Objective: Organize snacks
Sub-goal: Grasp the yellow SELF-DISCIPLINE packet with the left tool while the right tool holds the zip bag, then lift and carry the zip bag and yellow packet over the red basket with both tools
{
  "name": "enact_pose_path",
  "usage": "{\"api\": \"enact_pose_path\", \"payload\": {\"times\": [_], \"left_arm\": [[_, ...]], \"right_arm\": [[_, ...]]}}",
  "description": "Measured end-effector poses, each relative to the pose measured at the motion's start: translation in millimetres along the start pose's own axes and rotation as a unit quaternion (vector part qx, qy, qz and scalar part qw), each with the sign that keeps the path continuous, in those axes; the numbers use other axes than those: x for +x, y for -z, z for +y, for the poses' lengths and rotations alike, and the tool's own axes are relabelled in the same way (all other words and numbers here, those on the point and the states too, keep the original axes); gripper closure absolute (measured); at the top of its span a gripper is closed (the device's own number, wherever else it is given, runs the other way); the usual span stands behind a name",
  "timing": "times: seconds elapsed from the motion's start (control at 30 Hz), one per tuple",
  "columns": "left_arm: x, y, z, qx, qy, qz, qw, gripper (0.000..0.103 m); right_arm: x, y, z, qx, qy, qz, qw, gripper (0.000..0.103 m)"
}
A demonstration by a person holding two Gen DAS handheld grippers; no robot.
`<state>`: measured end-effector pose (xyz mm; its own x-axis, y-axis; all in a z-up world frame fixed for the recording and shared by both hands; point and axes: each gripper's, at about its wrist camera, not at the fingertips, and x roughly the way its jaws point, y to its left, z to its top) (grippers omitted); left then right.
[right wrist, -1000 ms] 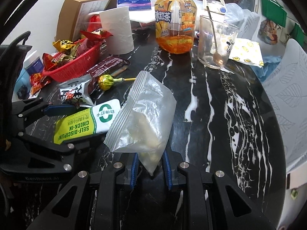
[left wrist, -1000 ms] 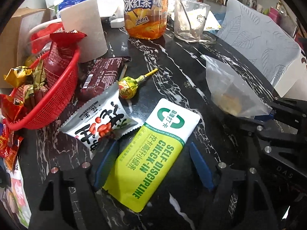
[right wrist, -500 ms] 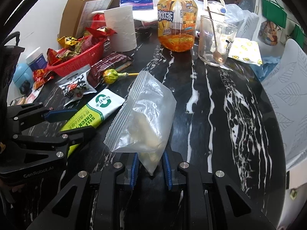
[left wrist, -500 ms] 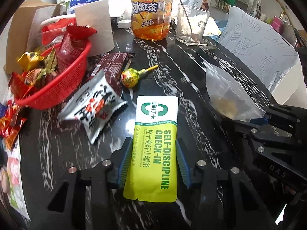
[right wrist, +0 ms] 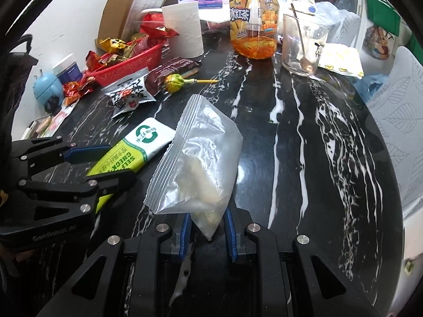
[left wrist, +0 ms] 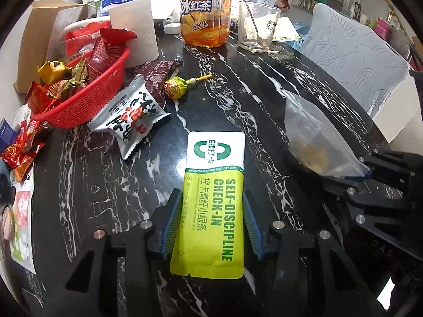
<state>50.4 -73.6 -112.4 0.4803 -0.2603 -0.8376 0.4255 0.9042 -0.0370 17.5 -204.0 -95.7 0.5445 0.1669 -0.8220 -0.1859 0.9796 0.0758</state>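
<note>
My left gripper is shut on a green and yellow snack packet, its blue pads pressing the two long edges; the packet points away from me, low over the black marble table. My right gripper is shut on the bottom corner of a clear zip bag that holds pale food and stands up from the jaws. The right wrist view shows the left gripper with the packet just left of the bag. The bag is at the right of the left wrist view.
A red basket full of wrapped snacks stands at the left. Beside it lie a grey-white snack pack, a brown bar and a lollipop. Behind stand a paper roll, an iced tea bottle and a glass with a spoon.
The left jaws closed from wide open onto the packet, which turned from slanted to straight between them. Both grippers shifted a little across the table. The right gripper kept its hold on the bag.
</note>
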Motion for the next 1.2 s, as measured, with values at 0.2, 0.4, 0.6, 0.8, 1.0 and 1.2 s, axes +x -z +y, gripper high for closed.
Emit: {"api": "enact_pose_path", "payload": {"times": [0.2,0.4,0.6,0.8,1.0,1.2], "left_arm": [[-8.4,2.8,-3.5,0.004,0.005,-0.028,0.9996,0.060],[-30.1,0.6,-2.8,0.004,-0.002,-0.055,0.9985,0.061],[-52.7,-3.5,11.6,-0.016,-0.004,-0.080,0.9967,0.061],[-78.3,-18.2,34.4,-0.037,-0.019,-0.122,0.9917,0.060],[-101.4,-44.8,68.2,-0.057,-0.046,-0.165,0.9836,0.060],[-114.6,-68.9,95.4,-0.068,-0.059,-0.194,0.9769,0.061]], "right_arm": [[-3.3,3.3,1.8,0.004,0.000,-0.001,1.000,0.081],[-11.9,-0.2,11.0,-0.007,-0.010,-0.012,1.000,0.081],[-20.6,-10.1,20.5,-0.014,-0.020,-0.027,0.999,0.081],[-29.8,-36.6,36.2,-0.027,-0.038,-0.052,0.998,0.081],[-31.2,-75.8,50.8,-0.039,-0.052,-0.078,0.995,0.081],[-22.1,-117.6,63.2,-0.052,-0.065,-0.097,0.992,0.081]]}}
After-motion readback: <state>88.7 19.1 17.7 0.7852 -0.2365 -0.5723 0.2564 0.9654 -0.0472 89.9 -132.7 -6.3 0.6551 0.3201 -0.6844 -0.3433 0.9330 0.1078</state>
